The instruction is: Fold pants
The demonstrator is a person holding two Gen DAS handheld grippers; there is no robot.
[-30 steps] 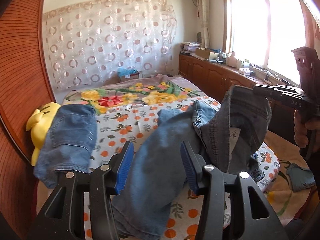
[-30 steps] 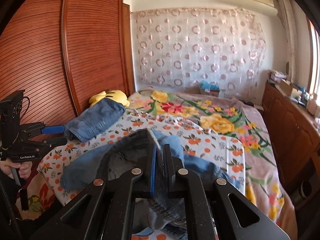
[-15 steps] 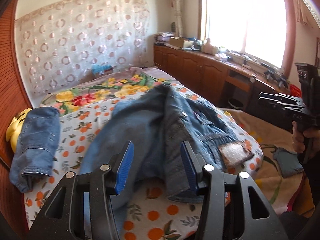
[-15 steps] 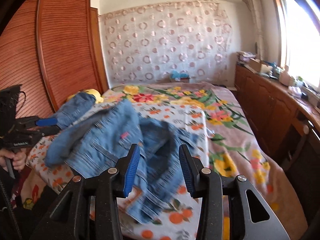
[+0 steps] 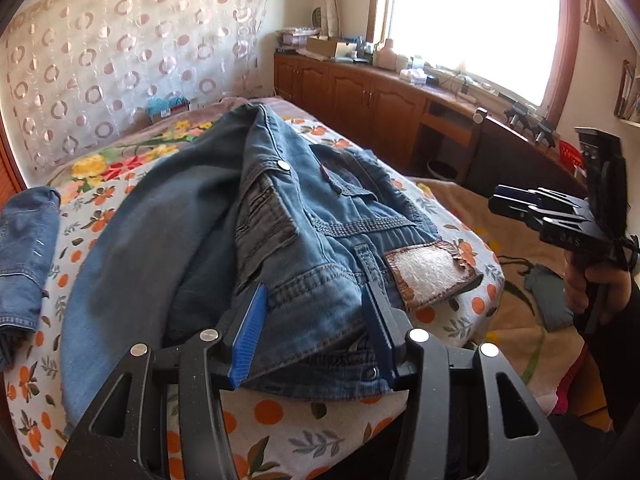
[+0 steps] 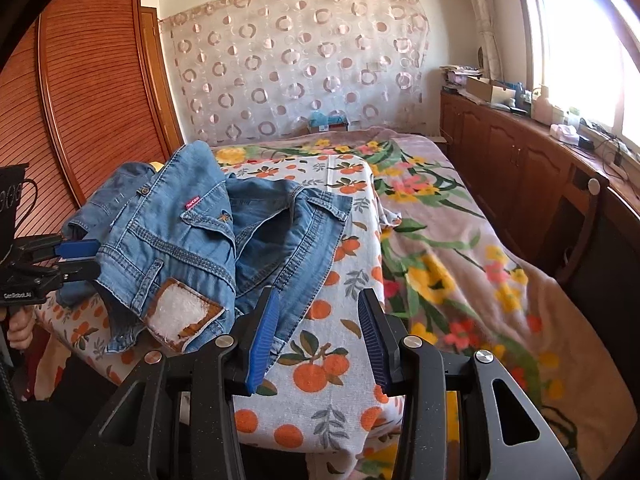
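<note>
A pair of blue jeans (image 5: 304, 240) lies bunched on the bed, its waistband and leather patch (image 5: 432, 272) toward the near edge. My left gripper (image 5: 314, 284) is open and low over the waistband; denim lies between its blue pads, which do not press it. In the right wrist view the same jeans (image 6: 192, 240) sit left of centre. My right gripper (image 6: 319, 294) is open just right of them, above the orange-print cover, with nothing held. Each gripper shows in the other's view: the right gripper (image 5: 496, 200) and the left gripper (image 6: 94, 256).
A second folded pair of jeans (image 5: 24, 248) lies at the bed's left side. The orange-print cover (image 6: 332, 360) lies over a floral blanket (image 6: 440, 240). Wooden cabinets (image 6: 520, 168) run along the right under the window. A slatted wardrobe (image 6: 92, 100) stands left.
The right gripper opened and let go of the jeans, which dropped onto the bed in a heap. The left gripper came down and forward until the waistband lay between its open fingers.
</note>
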